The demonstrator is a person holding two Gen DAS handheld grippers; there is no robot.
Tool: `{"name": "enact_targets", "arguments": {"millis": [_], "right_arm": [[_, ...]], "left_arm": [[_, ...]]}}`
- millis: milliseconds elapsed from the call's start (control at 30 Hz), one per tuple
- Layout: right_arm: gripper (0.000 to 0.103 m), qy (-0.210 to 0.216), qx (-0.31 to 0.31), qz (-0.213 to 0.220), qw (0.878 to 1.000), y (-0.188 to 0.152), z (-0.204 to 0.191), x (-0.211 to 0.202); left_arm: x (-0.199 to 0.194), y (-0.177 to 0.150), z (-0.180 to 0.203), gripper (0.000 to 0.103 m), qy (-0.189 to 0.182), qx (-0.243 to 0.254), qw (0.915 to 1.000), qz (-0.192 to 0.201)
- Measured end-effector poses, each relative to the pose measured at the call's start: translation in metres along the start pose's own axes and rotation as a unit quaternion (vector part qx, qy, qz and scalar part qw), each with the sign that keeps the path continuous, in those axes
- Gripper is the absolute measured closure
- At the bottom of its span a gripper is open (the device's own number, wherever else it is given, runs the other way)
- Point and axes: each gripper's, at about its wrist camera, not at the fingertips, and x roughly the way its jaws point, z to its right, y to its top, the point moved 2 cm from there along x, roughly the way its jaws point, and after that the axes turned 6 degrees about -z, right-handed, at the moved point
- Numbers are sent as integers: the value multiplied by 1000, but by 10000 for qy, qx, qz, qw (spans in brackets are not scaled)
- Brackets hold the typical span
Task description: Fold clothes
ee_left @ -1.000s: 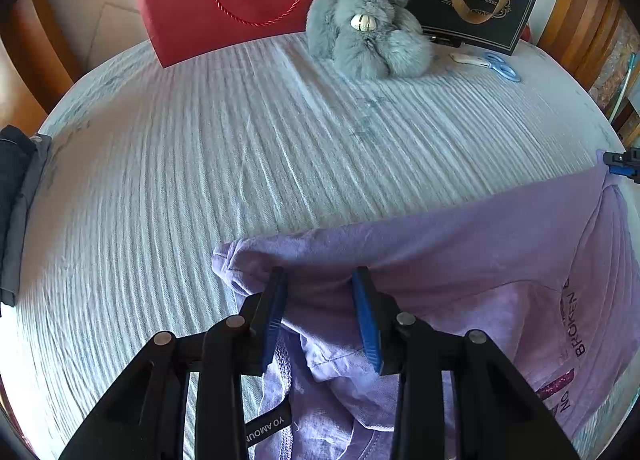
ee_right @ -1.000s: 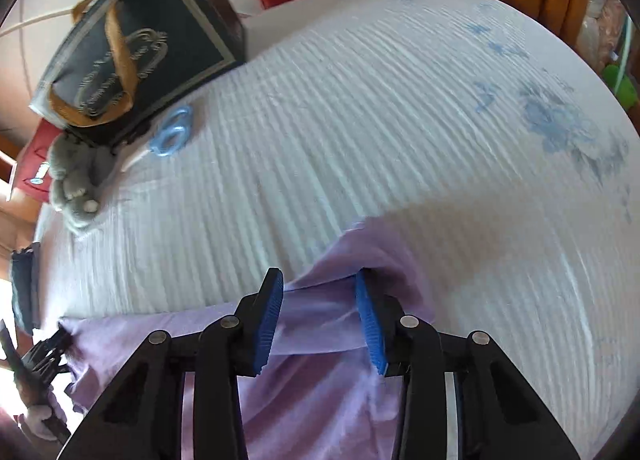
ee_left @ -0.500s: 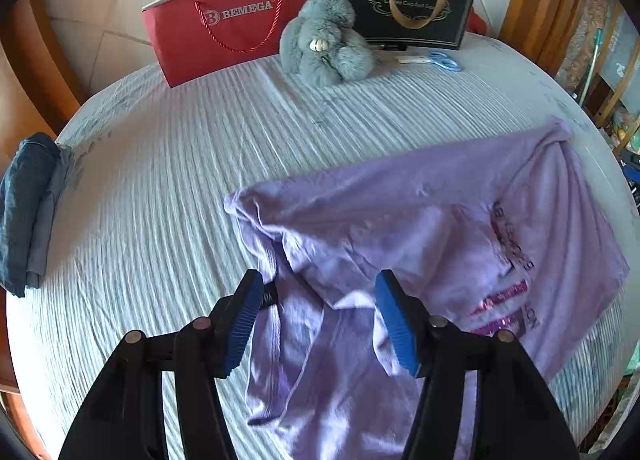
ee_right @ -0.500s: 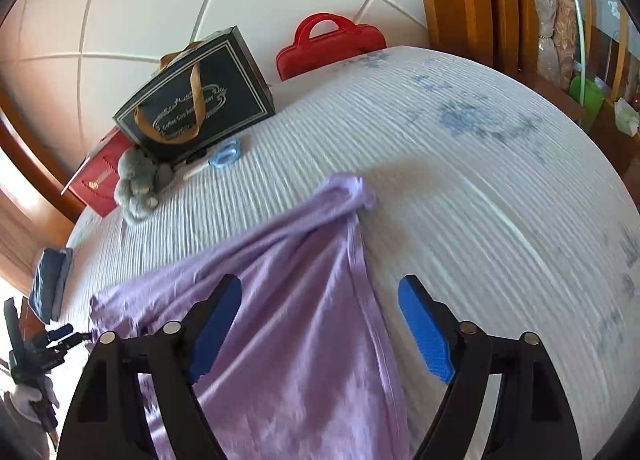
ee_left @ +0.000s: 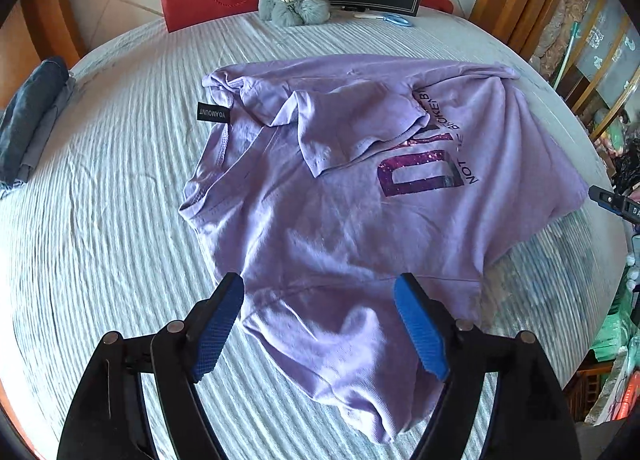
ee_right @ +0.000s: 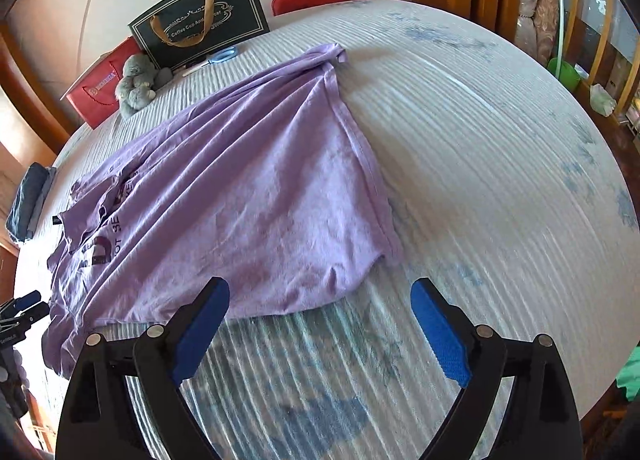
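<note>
A lilac T-shirt lies crumpled across the middle of a striped bed, one sleeve folded over its printed front. The left tool hangs wide open over the shirt's near sleeve, gripping nothing; the right tool gapes empty above bare bedspread near the hem.

We've got the purple t-shirt lying spread out on the bed, and our right gripper hangs wide open just off the shirt's near hem, holding nothing.
</note>
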Motion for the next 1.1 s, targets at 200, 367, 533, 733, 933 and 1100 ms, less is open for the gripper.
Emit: {"name": "enact_targets", "arguments": {"millis": [200, 367, 533, 733, 933, 1100], "right_arm": [[11, 7, -446, -20, 9990, -9, 2, 3], [11, 11, -629, -54, 9980, -12, 11, 5], [11, 16, -794, -80, 9968, -12, 14, 8], [11, 21, -993, -110, 9950, -12, 17, 12], [11, -172, -1151, 23, 9932, -1, 17, 19], [93, 217, -1046, -115, 9942, 16, 11, 25]], "left_arm": [[-7, -27, 9, 24, 94, -305, 9994, 120], [-9, -53, 6, 23, 178, -585, 9981, 75], [-8, -66, 9, 22, 174, -726, 9972, 36], [1, -64, 24, 22, 204, -661, 9974, -177], [3, -58, 34, 81, -77, -624, 9972, -401], [-23, -31, 44, 93, -266, -361, 9989, -101]]}}
